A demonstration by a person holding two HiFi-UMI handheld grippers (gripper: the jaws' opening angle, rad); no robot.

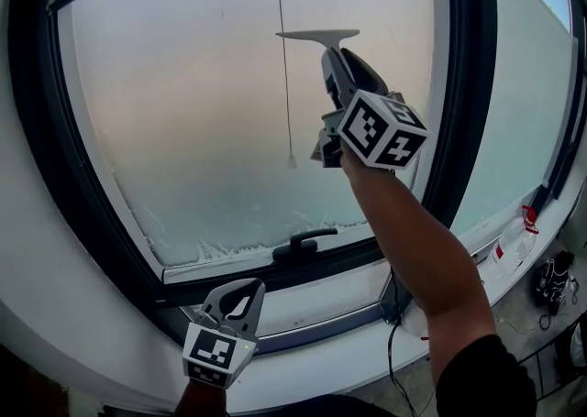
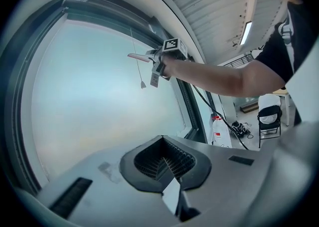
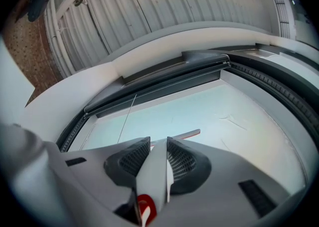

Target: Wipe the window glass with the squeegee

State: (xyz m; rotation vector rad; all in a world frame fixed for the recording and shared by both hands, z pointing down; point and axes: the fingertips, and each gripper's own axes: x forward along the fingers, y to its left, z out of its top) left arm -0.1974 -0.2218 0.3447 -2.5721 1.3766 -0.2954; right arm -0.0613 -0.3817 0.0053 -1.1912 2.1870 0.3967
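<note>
The frosted window glass [image 1: 202,113] fills a dark frame [image 1: 463,85]. High at its middle right, the white squeegee [image 1: 317,37] rests its blade against the glass. My right gripper [image 1: 337,67] is shut on the squeegee's handle just below the blade. In the right gripper view the white handle [image 3: 155,163] is clamped between the pads [image 3: 182,161], with the blade [image 3: 185,134] ahead. My left gripper [image 1: 237,294] hangs low by the sill, shut and holding nothing, away from the glass. In the left gripper view its jaws meet, and the squeegee [image 2: 138,57] shows far off.
A thin pull cord [image 1: 284,85] hangs down the glass just left of the squeegee. A black window handle [image 1: 307,243] sits on the bottom frame. A white bottle [image 1: 514,246] and cables [image 1: 553,282] lie at the right. A chair [image 2: 269,118] stands behind.
</note>
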